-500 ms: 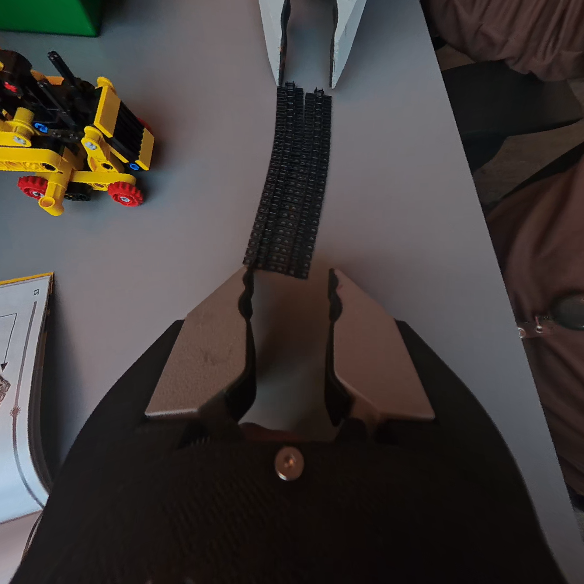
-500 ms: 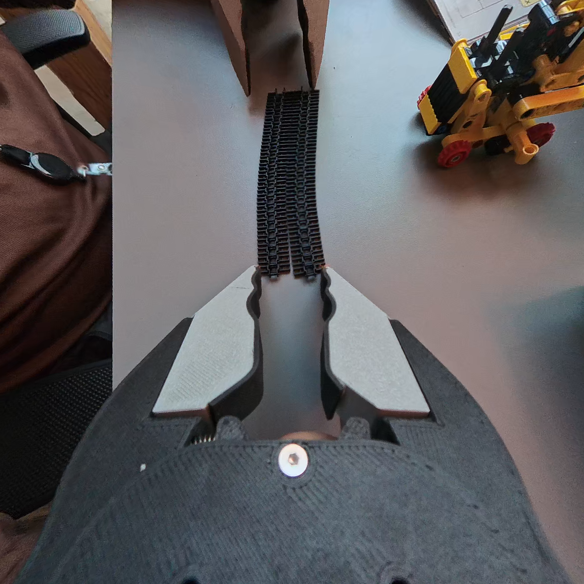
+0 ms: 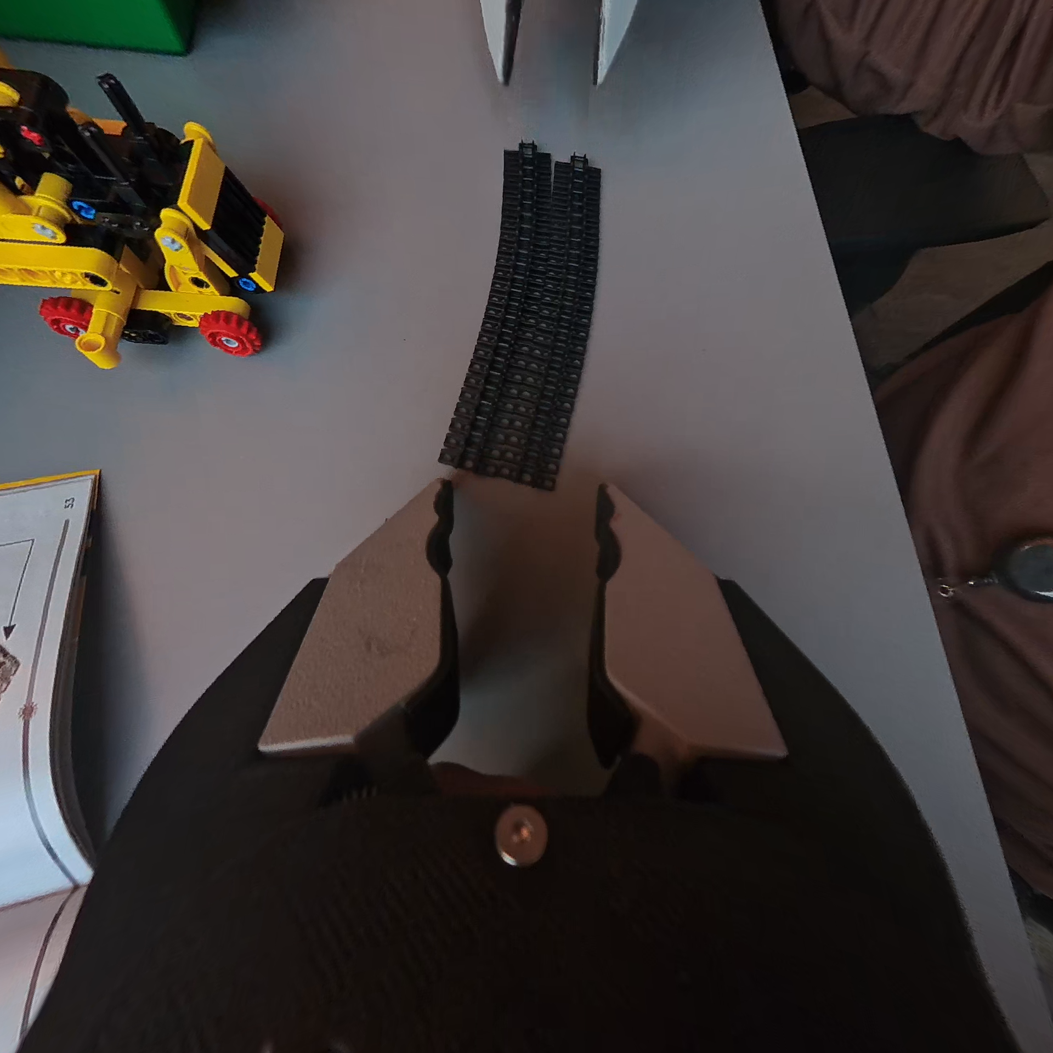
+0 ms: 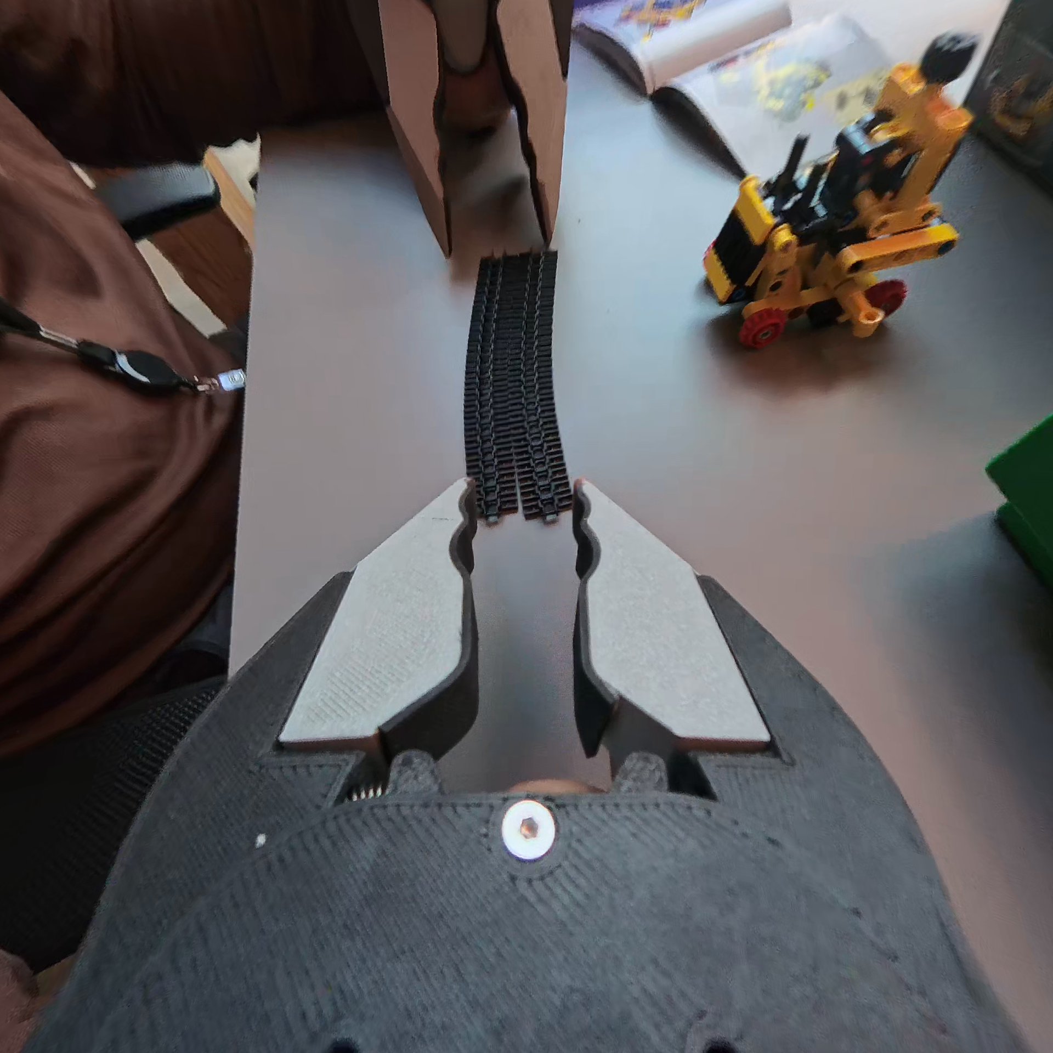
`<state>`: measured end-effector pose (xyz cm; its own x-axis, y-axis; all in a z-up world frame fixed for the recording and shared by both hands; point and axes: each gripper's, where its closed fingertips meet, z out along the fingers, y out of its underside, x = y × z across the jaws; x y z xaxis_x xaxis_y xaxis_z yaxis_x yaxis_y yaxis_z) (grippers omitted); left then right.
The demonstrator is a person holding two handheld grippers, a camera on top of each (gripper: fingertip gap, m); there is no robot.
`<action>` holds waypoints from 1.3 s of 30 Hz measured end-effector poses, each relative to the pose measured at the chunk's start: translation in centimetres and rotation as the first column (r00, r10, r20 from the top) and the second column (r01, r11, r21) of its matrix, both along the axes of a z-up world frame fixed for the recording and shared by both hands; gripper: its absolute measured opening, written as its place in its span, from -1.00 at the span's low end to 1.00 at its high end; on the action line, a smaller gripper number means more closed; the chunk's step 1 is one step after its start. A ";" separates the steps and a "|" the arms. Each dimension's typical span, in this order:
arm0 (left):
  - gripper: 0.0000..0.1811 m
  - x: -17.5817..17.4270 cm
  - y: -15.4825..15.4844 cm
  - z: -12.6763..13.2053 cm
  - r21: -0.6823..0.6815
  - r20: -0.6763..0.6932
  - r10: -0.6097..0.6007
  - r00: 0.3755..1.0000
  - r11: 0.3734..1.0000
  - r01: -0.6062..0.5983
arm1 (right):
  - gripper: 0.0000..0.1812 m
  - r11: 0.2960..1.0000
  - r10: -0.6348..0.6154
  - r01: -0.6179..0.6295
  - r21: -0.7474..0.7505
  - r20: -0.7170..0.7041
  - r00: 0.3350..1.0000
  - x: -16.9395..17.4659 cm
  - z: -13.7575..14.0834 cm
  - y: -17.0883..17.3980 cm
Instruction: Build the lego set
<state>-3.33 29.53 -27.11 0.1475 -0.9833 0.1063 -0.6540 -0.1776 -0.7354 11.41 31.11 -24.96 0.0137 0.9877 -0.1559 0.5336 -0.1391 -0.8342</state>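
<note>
Right in front of the left gripper lie two black track strips, flat on the grey table. Its fingers are spread and hold nothing. Across the strips, the right gripper is spread too, tips beside their end. Off to one side stands the yellow toy digger.

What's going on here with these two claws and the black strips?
A person is building a toy vehicle. Two black track strips lie side by side on the grey table. The left claw and right claw sit open at opposite ends, gripping nothing. The yellow vehicle and instruction booklet wait nearby.
</note>
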 end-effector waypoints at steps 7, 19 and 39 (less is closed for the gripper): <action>-0.47 -2.1 1.8 1.0 -0.016 0.067 0.109 0.992 0.994 -0.109 | -0.61 0.984 -0.167 0.175 0.031 -0.162 0.972 0.8 2.5 2.6; -0.51 -7.1 7.8 3.3 0.196 0.182 0.499 0.847 0.826 -0.529 | -0.57 0.607 -0.674 0.714 0.348 -0.251 0.695 6.6 4.0 9.8; -1.00 -12.8 8.3 8.6 0.331 0.501 0.657 0.564 0.456 -0.826 | -0.53 0.473 -0.814 0.809 0.349 -0.180 0.553 8.8 2.7 11.9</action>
<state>-16.09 37.83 -18.49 0.8942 -0.4154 -0.1671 -0.2141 -0.0690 -0.9744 20.25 43.04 -22.28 0.8377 0.5087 0.1990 0.3487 -0.2175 -0.9117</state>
